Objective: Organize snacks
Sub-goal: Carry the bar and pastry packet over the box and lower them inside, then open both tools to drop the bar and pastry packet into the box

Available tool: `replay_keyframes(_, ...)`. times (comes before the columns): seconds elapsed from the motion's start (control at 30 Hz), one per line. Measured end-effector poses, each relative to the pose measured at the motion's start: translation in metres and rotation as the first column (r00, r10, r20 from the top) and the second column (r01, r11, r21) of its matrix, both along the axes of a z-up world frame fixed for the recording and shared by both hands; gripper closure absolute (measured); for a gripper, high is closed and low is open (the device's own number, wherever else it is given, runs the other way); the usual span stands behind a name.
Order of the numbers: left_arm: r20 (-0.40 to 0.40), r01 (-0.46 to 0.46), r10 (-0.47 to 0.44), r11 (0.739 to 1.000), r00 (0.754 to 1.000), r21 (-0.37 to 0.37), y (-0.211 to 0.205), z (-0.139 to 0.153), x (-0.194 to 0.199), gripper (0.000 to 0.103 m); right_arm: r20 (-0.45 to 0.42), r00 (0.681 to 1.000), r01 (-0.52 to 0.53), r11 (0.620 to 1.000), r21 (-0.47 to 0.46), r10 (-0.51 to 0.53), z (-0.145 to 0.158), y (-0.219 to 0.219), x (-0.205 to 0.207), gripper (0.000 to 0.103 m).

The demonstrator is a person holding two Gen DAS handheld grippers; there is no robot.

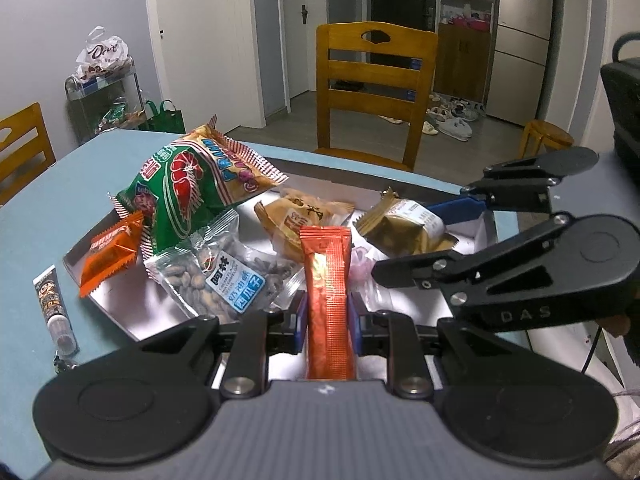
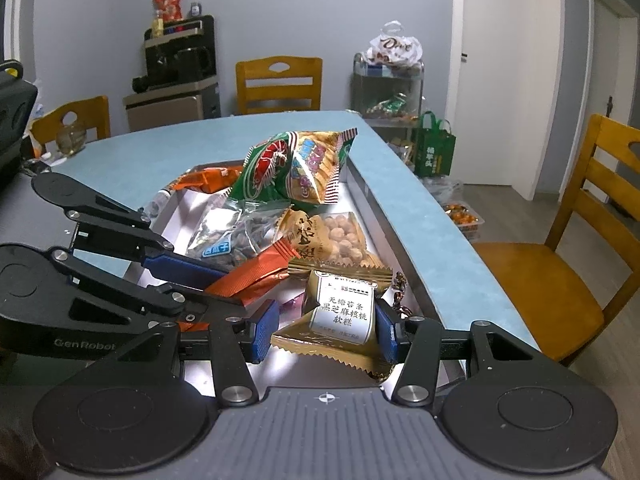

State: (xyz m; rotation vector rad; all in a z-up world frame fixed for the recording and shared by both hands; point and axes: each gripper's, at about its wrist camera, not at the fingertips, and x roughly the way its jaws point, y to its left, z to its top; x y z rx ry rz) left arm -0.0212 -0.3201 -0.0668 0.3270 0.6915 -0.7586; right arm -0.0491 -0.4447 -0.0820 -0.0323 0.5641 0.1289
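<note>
Right gripper (image 2: 326, 330) fingers bracket gold cake packet (image 2: 344, 312), apparently pinched; left gripper (image 2: 224, 276) clamps orange stick (image 2: 256, 270) over tray (image 2: 360, 196).

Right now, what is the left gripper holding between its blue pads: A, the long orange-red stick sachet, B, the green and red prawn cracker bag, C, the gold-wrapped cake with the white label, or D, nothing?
A: in the left wrist view the left gripper has its blue pads pressed against both sides of the long orange-red stick sachet, while the right gripper holds the gold-wrapped cake.
</note>
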Motion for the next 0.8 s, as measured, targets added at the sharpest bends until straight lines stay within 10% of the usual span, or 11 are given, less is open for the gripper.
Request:
replay_keyframes(0.47, -0.009, 0.027, -0.027, 1.000, 1.000, 0.014, -0.001, -0.003, -0.004, 0.083, 0.009, 1.000, 0.006, 1.000, 0.003, -0.006, 0.003, -0.001, -0.002, 0.051)
replay_keyframes(0.63, -0.017, 0.025, -0.025, 1.000, 1.000, 0.003, 0.002, 0.000, -0.005, 0.043, 0.025, 1.000, 0.004, 1.000, 0.020, -0.005, 0.007, -0.002, -0.005, 0.047)
replay_keyframes(0.8, 0.006, 0.021, -0.021, 1.000, 1.000, -0.019, 0.009, 0.009, -0.009, 0.031, 0.051, 0.998, 0.027, 0.998, 0.048, -0.030, 0.015, -0.006, -0.009, 0.034)
